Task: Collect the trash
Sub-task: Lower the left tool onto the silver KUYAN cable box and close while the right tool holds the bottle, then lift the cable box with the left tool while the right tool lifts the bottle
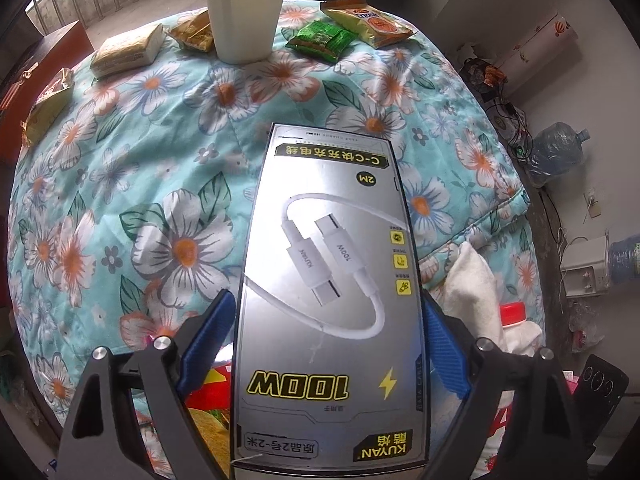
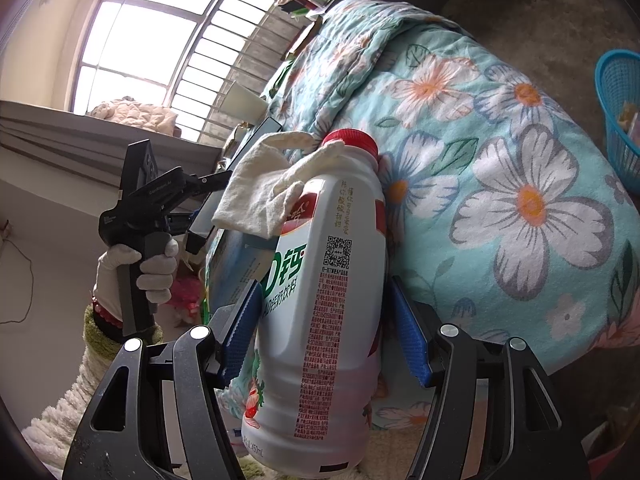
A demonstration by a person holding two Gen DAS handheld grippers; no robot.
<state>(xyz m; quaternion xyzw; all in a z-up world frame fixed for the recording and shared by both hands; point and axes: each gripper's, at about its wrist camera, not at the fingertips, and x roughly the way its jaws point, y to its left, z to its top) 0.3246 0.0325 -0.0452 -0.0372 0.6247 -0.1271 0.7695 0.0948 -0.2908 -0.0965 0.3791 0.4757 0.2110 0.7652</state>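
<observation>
Your left claw [image 1: 328, 344] pinches the silver cable box [image 1: 328, 300] above the floral quilt [image 1: 140, 200]. Your right claw [image 2: 324, 336] clamps the white drink bottle [image 2: 320, 320], a white cloth [image 2: 264, 192] draped near its red cap [image 2: 352, 140]. A paper cup [image 1: 245, 12] and snack wrappers [image 1: 320, 38] lie on the quilt's far side.

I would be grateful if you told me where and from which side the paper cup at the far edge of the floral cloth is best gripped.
Grip the paper cup across its side wall, about mid-height, coming in level from the near side. It stands upright with its open mouth up and tapers toward the base, so a gentle pinch higher up would probably slip less. Wrappers such as the green packet flank it, while its near face is free.
</observation>
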